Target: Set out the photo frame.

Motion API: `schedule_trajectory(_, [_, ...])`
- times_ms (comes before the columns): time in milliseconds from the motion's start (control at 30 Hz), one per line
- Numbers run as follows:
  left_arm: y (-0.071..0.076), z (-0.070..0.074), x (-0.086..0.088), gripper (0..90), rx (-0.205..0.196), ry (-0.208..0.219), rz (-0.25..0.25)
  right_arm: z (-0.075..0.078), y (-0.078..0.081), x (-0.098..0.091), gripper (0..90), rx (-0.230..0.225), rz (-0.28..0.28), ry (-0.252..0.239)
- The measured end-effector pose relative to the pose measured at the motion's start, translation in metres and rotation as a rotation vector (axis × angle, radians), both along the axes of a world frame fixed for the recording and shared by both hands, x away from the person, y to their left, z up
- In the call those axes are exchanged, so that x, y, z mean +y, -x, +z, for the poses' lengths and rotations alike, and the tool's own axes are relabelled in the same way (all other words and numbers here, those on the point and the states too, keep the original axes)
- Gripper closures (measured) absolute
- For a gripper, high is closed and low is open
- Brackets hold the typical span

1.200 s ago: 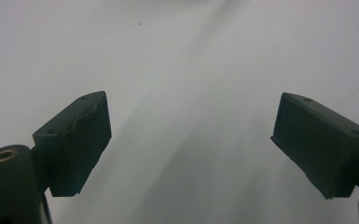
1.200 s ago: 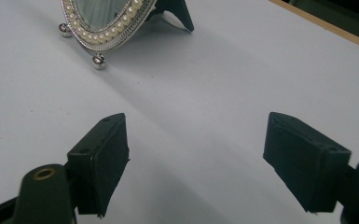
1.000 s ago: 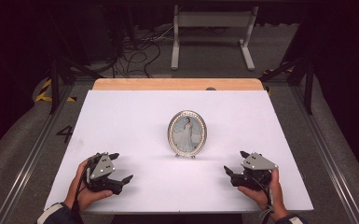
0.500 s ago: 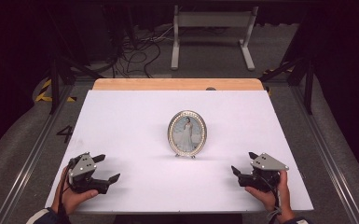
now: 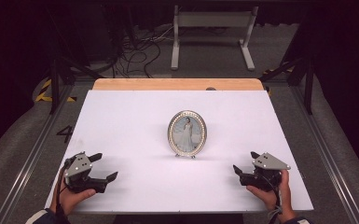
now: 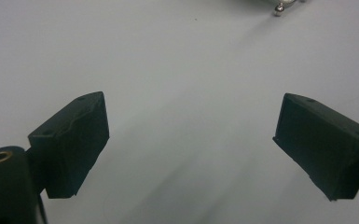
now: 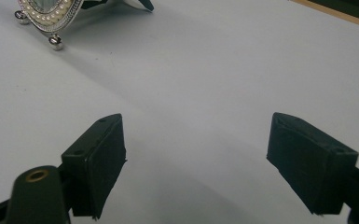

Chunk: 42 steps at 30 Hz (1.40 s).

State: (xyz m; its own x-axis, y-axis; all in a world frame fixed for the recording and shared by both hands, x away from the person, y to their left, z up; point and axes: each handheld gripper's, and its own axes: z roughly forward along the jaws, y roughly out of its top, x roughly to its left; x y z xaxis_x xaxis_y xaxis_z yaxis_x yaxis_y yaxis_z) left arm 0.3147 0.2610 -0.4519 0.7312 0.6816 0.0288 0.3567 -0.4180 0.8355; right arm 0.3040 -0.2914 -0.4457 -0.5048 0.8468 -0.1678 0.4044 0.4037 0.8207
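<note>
An oval picture frame [image 5: 187, 132] with a pearl-beaded silver rim stands upright on small ball feet near the middle of a white tabletop [image 5: 121, 121], facing the person's side, with a photograph of a figure in a long white dress inside it. The person's two hands rest low at the near edge of the surface, each holding a black two-jaw gripper. The left gripper [image 5: 101, 167] sits close to the near left corner, and the right gripper [image 5: 245, 162] close to the near right corner. Compared with a second ago, both have drawn outward and back toward the near edge, away from the frame, so the gap between each gripper and the frame has widened. In the left gripper view the jaws stand wide apart over bare white surface with nothing between them, and only one ball foot of the frame peeks in at the top edge. In the right gripper view the jaws are likewise spread wide and empty, with the frame's beaded lower rim, two feet and what appears to be a dark rear prop leg at the top left. The frame itself has not shifted. This retreat suggests the hands are settling at rest, either before an approach begins or with the frame already placed.
</note>
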Motion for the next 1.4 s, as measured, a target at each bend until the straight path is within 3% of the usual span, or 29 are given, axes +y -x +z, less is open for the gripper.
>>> schedule_trajectory(267, [0.0002, 0.0, 0.0003, 8.3, -0.014, -0.009, 0.029, 0.0013, -0.0006, -0.0009, 18.9, -0.007, -0.012, -0.003])
schedule_trajectory(567, [-0.0003, -0.0005, -0.0006, 7.9, -0.009, -0.011, 0.025, 0.0006, -0.0005, -0.0017, 18.7, -0.007, -0.013, -0.005])
schedule_trajectory(700, [-0.0024, -0.0009, 0.0003, 6.6, 0.003, -0.017, 0.06, 0.0002, -0.0005, -0.0009, 18.8, -0.005, -0.012, -0.002])
schedule_trajectory(867, [-0.0041, -0.0015, 0.0025, 6.3, 0.007, -0.002, 0.065, -0.0008, 0.0002, 0.0015, 18.7, -0.001, -0.008, 0.007])
schedule_trajectory(1033, [-0.0066, -0.0028, -0.0012, 5.7, 0.011, -0.037, 0.082, -0.002, -0.0003, 0.0004, 18.0, 0.005, 0.002, -0.013])
schedule_trajectory(1300, [-0.0074, -0.0037, -0.0018, 5.7, 0.011, -0.035, 0.089, -0.003, -0.0007, 0.002, 17.5, 0.003, -0.007, 0.006])
schedule_trajectory(1400, [-0.0089, -0.0052, -0.0033, 5.7, 0.013, -0.054, 0.081, -0.0025, -0.0005, 0.0, 17.4, 0.001, -0.015, -0.001])
